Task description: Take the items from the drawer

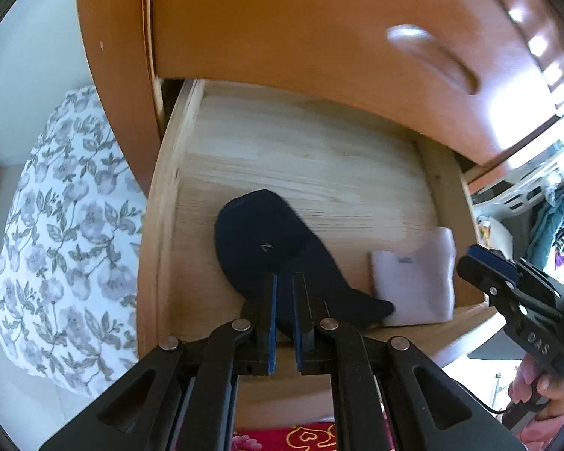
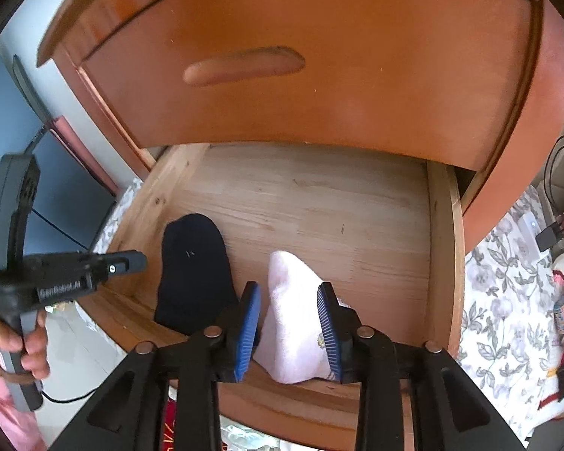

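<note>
The left gripper (image 1: pixel 285 282) is seen pointing steeply down into an open drawer (image 1: pixel 161 195), its blue pads nearly closed with only a narrow slit between them. A black sock (image 1: pixel 267 240) lies directly beneath the tips; whether the fabric is touched or pinched cannot be told, since the jaws hide the spot where they would meet it.

The right gripper (image 2: pixel 288 297) is held with its jaws parted, and a white sock (image 2: pixel 293 319) is framed between them. The pads appear to stand clear of the fabric on both sides, so nothing is grasped.

Both socks are found on the pale wooden floor of the drawer, near its front edge. The black sock is laid to the left and the white sock just beside it on the right; in the left wrist view the black sock's end touches or overlaps the white one. The rest of the drawer floor is bare wood.

Above the open drawer an orange-brown drawer front (image 2: pixel 319 86) with a recessed handle (image 2: pixel 244 64) is seen. Each gripper is held by a hand (image 2: pixel 15 342) on its grip. A floral bedcover (image 1: pixel 64 244) is visible beside the cabinet.
</note>
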A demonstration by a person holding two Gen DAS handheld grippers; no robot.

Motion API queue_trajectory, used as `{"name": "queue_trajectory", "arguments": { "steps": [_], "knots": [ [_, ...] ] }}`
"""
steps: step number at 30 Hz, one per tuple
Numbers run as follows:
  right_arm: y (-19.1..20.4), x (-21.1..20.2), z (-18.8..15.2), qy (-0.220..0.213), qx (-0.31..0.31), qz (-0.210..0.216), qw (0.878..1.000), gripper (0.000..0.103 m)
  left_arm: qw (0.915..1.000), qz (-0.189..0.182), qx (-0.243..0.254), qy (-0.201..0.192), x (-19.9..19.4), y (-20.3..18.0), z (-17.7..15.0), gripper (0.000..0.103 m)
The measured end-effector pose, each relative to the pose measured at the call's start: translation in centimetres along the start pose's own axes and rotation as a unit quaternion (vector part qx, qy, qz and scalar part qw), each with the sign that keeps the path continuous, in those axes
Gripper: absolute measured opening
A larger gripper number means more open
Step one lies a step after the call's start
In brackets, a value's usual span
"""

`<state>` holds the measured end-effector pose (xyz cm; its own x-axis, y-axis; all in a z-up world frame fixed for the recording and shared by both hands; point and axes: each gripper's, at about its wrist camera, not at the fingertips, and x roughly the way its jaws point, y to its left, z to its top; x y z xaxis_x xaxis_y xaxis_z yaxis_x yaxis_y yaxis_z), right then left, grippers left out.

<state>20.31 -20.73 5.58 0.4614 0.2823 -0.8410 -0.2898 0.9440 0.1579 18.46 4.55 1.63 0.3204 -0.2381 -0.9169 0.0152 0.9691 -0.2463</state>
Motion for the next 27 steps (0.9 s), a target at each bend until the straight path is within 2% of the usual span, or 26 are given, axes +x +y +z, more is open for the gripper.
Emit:
{"name": "queue_trajectory", "arguments": {
  "steps": [2,3,6,9,12,16,20,25,27],
  "knots": [
    [-0.1,0.5,0.2,0.007,-0.001,-0.003,1.000,0.036,0.9998,0.007,0.001,0.020,0.8,0.1,0.7,0.028],
    [-0.1,0.8,0.3,0.013,-0.003,-0.007,1.000,0.039,0.9993,0.015,0.007,0.034,1.5,-0.1,1.1,0.044],
    [0.1,1.5,0.4,0.024,-0.011,-0.011,1.000,0.042,0.9974,0.037,0.020,0.059,2.9,-0.6,1.6,0.046],
    [0.2,2.3,0.5,0.038,-0.021,-0.015,0.999,0.042,0.9941,0.038,0.024,0.099,4.7,-1.0,2.1,0.048],
    [0.4,3.0,0.5,0.051,-0.031,-0.019,0.998,0.046,0.9903,0.032,0.028,0.133,6.3,-1.6,2.5,0.062],
    [0.3,3.6,0.6,0.067,-0.039,-0.026,0.997,0.047,0.9860,0.046,0.031,0.157,7.7,-1.8,3.1,0.067],
    [0.2,3.9,0.6,0.076,-0.048,-0.030,0.996,0.047,0.9814,0.062,0.032,0.178,8.6,-1.9,3.6,0.068],
    [0.0,3.7,0.5,0.077,-0.050,-0.028,0.995,0.047,0.9799,0.063,0.013,0.189,9.1,-1.9,4.2,0.068],
    [-0.1,3.8,0.5,0.080,-0.053,-0.029,0.995,0.047,0.9786,0.064,0.008,0.196,9.7,-2.1,4.4,0.073]
  ]
}}
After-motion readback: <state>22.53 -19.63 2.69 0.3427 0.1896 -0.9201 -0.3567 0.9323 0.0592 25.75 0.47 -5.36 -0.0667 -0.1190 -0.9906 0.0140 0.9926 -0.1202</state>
